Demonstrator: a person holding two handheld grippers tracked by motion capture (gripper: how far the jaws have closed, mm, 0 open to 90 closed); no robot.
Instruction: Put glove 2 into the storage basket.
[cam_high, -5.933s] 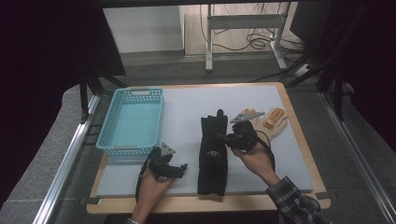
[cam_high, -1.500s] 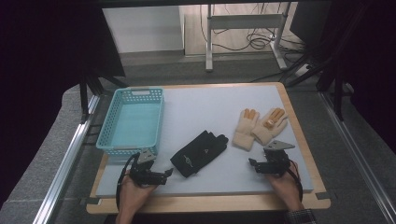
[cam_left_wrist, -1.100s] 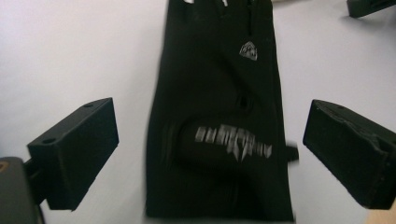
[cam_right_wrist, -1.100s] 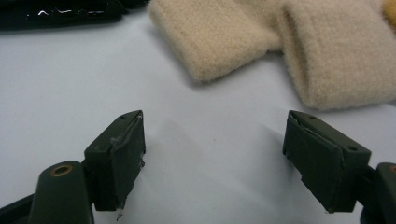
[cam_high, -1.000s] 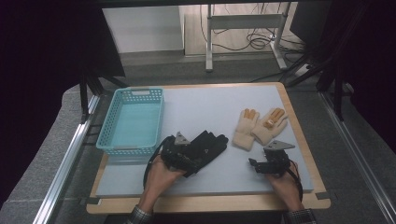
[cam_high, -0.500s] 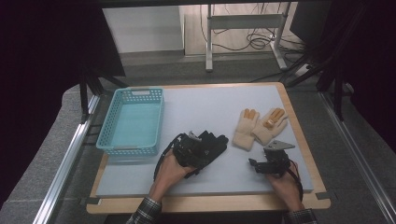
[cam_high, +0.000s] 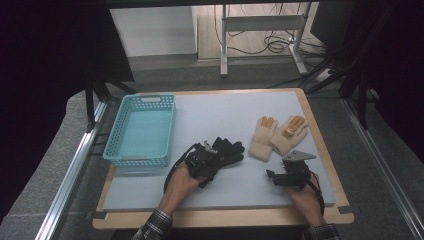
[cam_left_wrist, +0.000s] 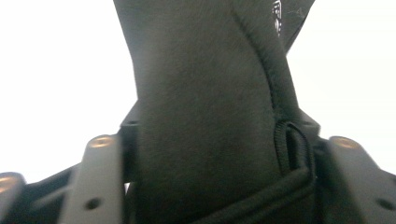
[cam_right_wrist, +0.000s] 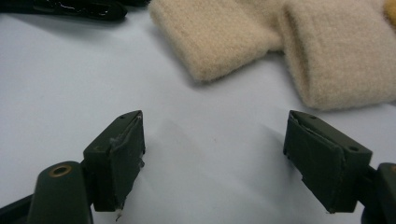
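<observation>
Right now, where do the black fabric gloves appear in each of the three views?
High view: the black fabric gloves lie centre-low on the board, under the left gripper.
Left gripper view: black fabric rises up the middle, between the jaws.
Right gripper view: a dark edge at top left.
Shared landmark: the cream knitted gloves, at top right in the right gripper view.
</observation>
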